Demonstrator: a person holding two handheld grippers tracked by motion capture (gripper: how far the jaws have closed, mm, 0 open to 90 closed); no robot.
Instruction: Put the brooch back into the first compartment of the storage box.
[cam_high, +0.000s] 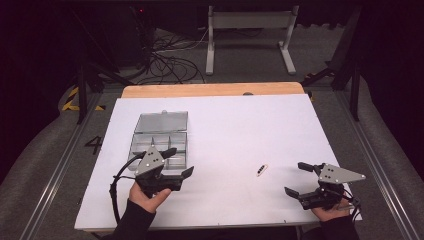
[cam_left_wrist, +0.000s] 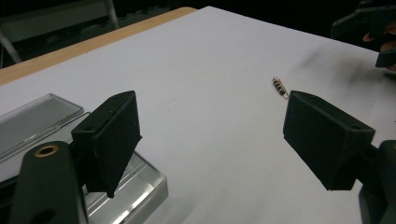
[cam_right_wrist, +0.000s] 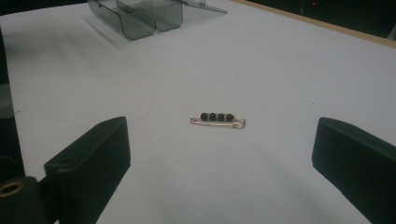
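Observation:
A small gold safety pin strung with black beads (cam_high: 262, 169) lies on the white table top (cam_high: 240, 125), right of centre; it also shows as the pin (cam_right_wrist: 217, 119) and the pin (cam_left_wrist: 280, 87). A clear plastic compartment box (cam_high: 159, 140) with its lid folded back sits at the left. My left gripper (cam_high: 176, 161) hovers over the box's near right corner, jaws wide open and empty. My right gripper (cam_high: 299, 178) is open near the front right edge, a short way right of the pin, pointing at it.
The box (cam_right_wrist: 140, 16) stands far off in the right gripper view, and its corner (cam_left_wrist: 135, 186) lies under my left jaw. A wooden strip (cam_high: 212, 89) borders the table's far edge. Cables and a white stand (cam_high: 250, 30) are on the floor beyond.

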